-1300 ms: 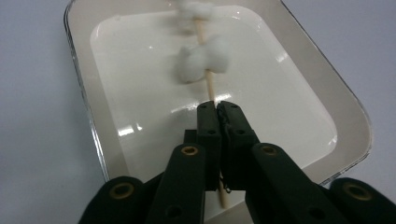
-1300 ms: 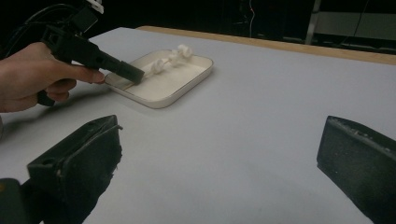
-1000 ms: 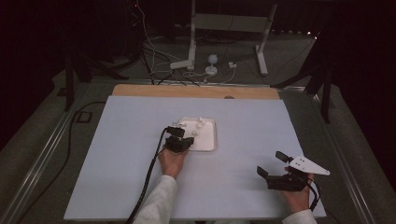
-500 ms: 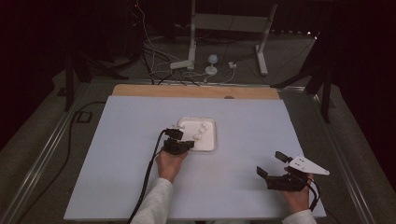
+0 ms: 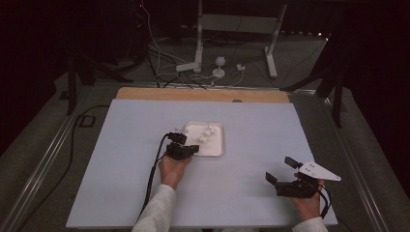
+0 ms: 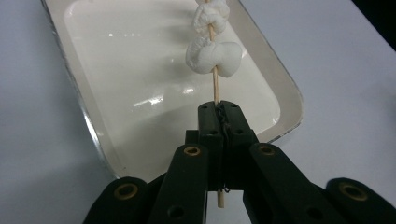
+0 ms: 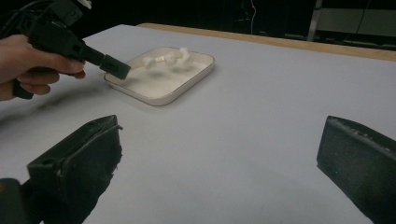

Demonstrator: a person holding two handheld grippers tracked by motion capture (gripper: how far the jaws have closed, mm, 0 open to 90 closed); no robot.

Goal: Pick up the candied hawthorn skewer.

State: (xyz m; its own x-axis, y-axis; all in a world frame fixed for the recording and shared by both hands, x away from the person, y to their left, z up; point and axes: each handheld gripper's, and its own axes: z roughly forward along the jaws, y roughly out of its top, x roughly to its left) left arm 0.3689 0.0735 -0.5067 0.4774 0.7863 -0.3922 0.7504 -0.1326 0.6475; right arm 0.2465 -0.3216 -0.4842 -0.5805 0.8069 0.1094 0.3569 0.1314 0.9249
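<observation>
Dark surroundings are framing a pale table [image 5: 145,193], on which very little is being seen to change: against the earlier high views, the left hand is being found shifted only slightly at the near edge of the white tray [image 5: 218,145], while the right hand is being kept where it was, well apart at the near right corner. The tray is lying near the middle of the table, unmoved. The left claw [image 6: 218,112] is being held fully closed on the bare end of a thin wooden skewer [image 6: 215,86], which is being pointed out over the tray with white marshmallow-like pieces [image 6: 214,56] threaded on its far part, apparently just above the tray floor. The right claw [image 7: 219,154] is being held wide open, with nothing between its jaws. Such stillness is suggesting that the skewer is being steadied in a settled grip, either for lifting out or for setting down; which one cannot be told.
</observation>
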